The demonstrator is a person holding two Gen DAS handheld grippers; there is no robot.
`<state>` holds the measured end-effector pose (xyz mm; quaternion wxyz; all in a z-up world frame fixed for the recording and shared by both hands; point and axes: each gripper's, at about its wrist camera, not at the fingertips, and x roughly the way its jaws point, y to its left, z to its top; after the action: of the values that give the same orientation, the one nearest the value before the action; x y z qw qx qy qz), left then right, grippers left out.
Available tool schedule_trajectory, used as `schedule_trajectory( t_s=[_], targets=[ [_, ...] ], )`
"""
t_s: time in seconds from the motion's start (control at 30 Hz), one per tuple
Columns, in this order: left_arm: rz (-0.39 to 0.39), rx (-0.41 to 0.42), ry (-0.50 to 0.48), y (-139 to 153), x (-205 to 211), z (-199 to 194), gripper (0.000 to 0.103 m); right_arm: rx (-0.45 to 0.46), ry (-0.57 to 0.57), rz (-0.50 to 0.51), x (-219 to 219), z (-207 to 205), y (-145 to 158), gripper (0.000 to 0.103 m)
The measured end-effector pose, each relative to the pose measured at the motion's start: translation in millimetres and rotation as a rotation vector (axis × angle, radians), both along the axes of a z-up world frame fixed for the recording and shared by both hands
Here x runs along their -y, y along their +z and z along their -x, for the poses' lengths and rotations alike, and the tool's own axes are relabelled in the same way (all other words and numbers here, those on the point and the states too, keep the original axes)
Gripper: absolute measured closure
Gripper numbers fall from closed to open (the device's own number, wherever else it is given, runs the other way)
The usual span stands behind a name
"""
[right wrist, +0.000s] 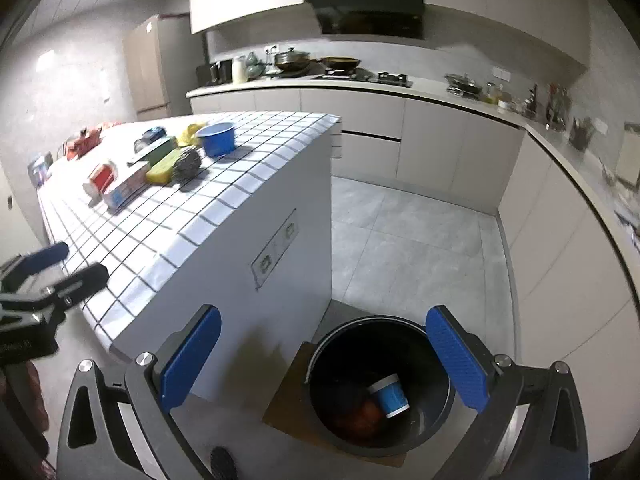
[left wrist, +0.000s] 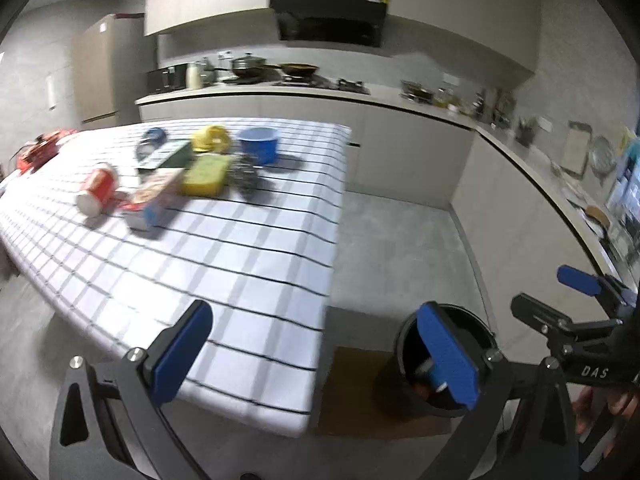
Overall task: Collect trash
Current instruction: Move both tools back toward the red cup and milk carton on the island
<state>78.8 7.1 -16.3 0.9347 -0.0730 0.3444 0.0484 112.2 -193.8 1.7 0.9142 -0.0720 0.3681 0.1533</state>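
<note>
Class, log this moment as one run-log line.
left gripper open, empty | right gripper open above bin | blue cup in bin | red cup on table

The bench wears a smooth white covering gridded with dark lines. The bin looks like matt black plastic on brown cardboard; the floor is matt grey tile.

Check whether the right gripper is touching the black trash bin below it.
Apart. In the right wrist view the right gripper hangs open and empty above the black trash bin, whose rim sits well below the jaws on the floor.
</note>
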Motion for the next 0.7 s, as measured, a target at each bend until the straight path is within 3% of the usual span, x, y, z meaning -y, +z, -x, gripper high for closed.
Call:
schedule_trajectory(
  t_s=[0.23,0.43,0.63,0.7],
  targets=[
    [0.039,0.03,0.12,5.4,-67.9,11.1,0.0,0.009,0.062,0.009,-53.3,2.9,12.0,0.0],
    [0.009,0.061,0.202,9.3,-113.6,17.2,0.0,0.035,0.125,-0.016,-100.1,0.6,20.0,0.0],
    [0.017,0.068,0.223,4.3,-145.6,9.7,0.001,0.043,0.175,-0.029,-142.7,-10.6,22.8,0.0],
    [0.017,0.07,0.221,1.9,-152.5,6.6,0.001,0.046,0.189,-0.032,-153.1,-13.3,23.0,0.006]
  ],
)
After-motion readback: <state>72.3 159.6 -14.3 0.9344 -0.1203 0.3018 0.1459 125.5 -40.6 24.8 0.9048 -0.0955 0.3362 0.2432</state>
